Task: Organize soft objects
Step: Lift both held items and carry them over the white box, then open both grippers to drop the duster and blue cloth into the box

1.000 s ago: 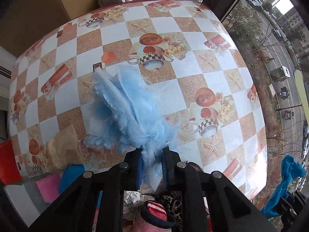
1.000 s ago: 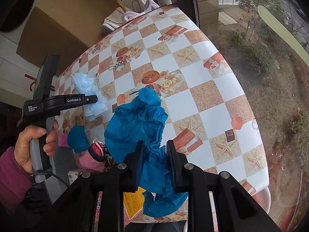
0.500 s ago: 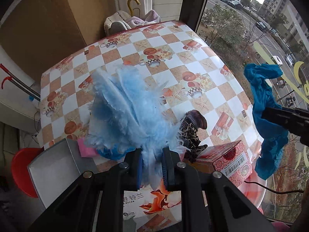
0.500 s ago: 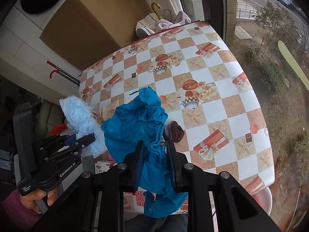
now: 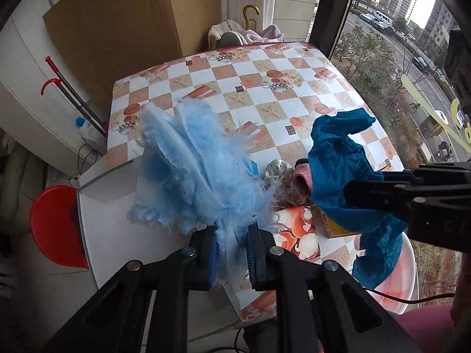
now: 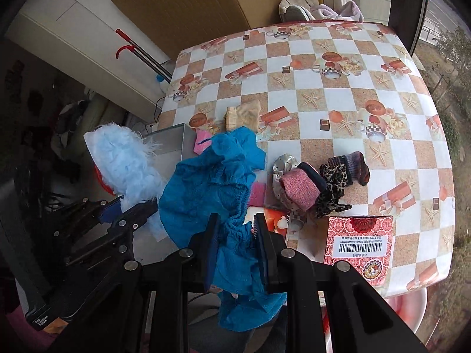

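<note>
The left gripper (image 5: 232, 253) clamps a fluffy pale blue cloth (image 5: 191, 170) above the table (image 6: 338, 111) edge; beside it the right gripper (image 6: 235, 250) pinches a teal cloth (image 6: 212, 188), bunched between its fingers

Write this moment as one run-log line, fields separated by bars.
left hand-held gripper: shut on fluffy light-blue cloth | right hand-held gripper: shut on teal cloth | both lifted above table

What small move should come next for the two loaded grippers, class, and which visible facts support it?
Probably lower the left gripper toward the open grey box and release there. It is shut on the fluffy light-blue cloth, held near the box, while the right gripper is shut on the teal cloth and more soft items wait on the table.
</note>
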Tool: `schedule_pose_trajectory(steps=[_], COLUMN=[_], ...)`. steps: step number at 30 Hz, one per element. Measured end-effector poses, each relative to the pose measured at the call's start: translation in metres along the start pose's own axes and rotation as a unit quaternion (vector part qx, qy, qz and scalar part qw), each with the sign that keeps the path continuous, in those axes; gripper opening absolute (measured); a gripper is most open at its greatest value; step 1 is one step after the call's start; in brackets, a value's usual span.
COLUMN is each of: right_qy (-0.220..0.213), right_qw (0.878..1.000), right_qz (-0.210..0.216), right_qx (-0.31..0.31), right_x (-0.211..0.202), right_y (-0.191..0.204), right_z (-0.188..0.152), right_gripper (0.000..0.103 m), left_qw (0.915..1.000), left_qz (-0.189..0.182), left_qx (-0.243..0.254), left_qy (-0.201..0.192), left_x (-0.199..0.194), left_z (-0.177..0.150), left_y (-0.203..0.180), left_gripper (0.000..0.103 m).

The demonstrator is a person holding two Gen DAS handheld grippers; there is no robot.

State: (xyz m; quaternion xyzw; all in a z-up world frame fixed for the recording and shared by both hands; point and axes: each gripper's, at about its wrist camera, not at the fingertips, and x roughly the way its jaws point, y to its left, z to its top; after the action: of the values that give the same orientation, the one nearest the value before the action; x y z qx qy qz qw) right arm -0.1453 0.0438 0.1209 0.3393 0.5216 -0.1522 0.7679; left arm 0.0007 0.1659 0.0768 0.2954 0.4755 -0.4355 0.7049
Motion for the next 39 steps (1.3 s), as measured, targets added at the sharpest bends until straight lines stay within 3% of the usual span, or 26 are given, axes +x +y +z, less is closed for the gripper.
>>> schedule_pose_trajectory(steps=[15,31,39], right_qy=[0.041,0.100,0.117], right_qw=[0.996,0.984,0.982], right_qz=[0.007,0.016,0.029], right_qx=[-0.074,-0.149,-0.147], right_x=[0.034,0.080,0.108], right_y=[0.069,0.123,0.142], right_z=[-0.004,-0.011,-0.002], right_gripper=[0.025,0.025,0.025], left_qw=[0.9950,0.9847,0.9794], left_qz=[0.041,0.069,0.076], left_qx=[-0.091,-0.144,-0.164], left_qy=[-0.001,0.070,0.089], left_x=[-0.005,0.034,0.052], left_z=[-0.056,-0.112,-0.121], left_y=[0.076,0.117,0.132], left_gripper=[0.018,0.019,0.019])
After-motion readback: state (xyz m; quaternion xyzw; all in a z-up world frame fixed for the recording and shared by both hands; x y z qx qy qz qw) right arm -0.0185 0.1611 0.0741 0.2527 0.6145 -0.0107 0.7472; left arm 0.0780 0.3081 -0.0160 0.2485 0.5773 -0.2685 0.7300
